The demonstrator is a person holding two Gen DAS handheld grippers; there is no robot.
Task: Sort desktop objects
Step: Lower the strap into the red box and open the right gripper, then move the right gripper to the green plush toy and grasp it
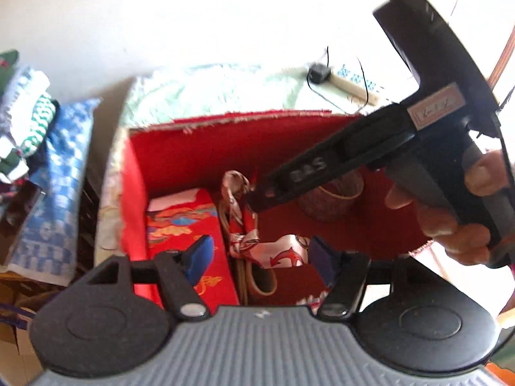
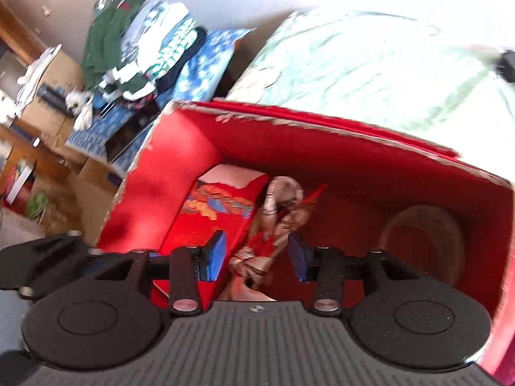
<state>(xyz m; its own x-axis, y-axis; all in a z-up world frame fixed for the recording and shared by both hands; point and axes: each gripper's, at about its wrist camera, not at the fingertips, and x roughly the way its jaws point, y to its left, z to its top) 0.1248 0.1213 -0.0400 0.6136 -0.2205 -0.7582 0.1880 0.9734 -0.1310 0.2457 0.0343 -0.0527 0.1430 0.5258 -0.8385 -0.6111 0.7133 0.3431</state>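
A red open box [image 1: 199, 148] [image 2: 354, 148] holds a red patterned packet [image 1: 180, 225] [image 2: 222, 209] at its left, a red-and-white patterned scarf [image 1: 257, 251] [image 2: 283, 212] tied on a tan bag in the middle, and a round brownish woven item [image 1: 334, 196] [image 2: 425, 241] at the right. My left gripper [image 1: 257, 257] is open above the scarf, nothing between its blue pads. My right gripper [image 2: 257, 257] is open over the box, its pads either side of the scarf; it also shows in the left wrist view [image 1: 264, 196], reaching in from the right.
The box sits on a pale green sheet [image 2: 370, 64]. A white power strip [image 1: 354, 87] with a black plug and cables lies behind it. Folded clothes [image 2: 145, 41] on a blue checked cloth [image 1: 54, 186] are at the left, with cardboard boxes [image 2: 48, 112] beyond.
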